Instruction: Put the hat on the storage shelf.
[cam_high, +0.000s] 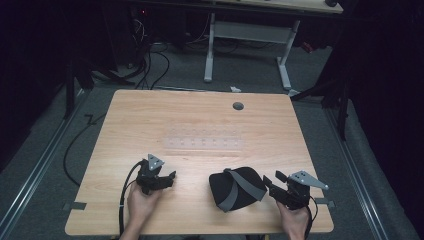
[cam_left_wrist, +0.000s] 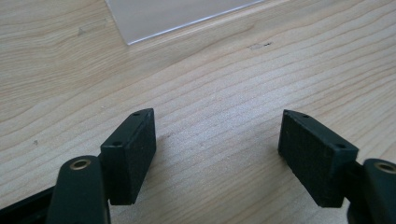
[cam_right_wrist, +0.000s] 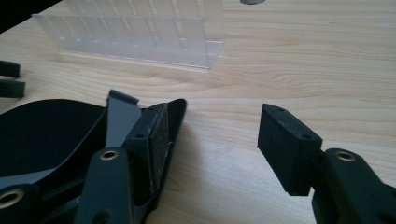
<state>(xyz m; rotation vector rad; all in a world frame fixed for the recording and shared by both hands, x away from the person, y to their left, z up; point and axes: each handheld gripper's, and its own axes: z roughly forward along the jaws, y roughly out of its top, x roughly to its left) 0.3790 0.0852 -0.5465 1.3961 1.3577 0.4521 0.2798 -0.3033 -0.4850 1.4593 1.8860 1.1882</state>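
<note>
- A light wooden tabletop (cam_high: 150, 115) is seen from above, with a person's two hands reaching in from the near edge, each holding a black two-jaw claw.
- The left claw (cam_high: 167, 178) sits near the front left of the tabletop. In the left gripper view its jaws stand wide apart with bare wood between them, holding nothing.
- The right claw (cam_high: 272, 182) sits near the front right. Its jaws are also spread open.
- A black, rounded cap-like object with a grey strap (cam_high: 237, 188) lies on the tabletop between the two claws, closer to the right one.
- In the right gripper view the black object's (cam_right_wrist: 51, 135) edge lies against the outer side of the claw's left jaw. The gap between the jaws holds only bare wood.
- A clear plastic tray with small compartments (cam_high: 205, 139) lies flat at the middle of the tabletop, beyond both claws.
- A small grey round cap (cam_high: 238, 106) is set in the tabletop near its far edge.
</note>
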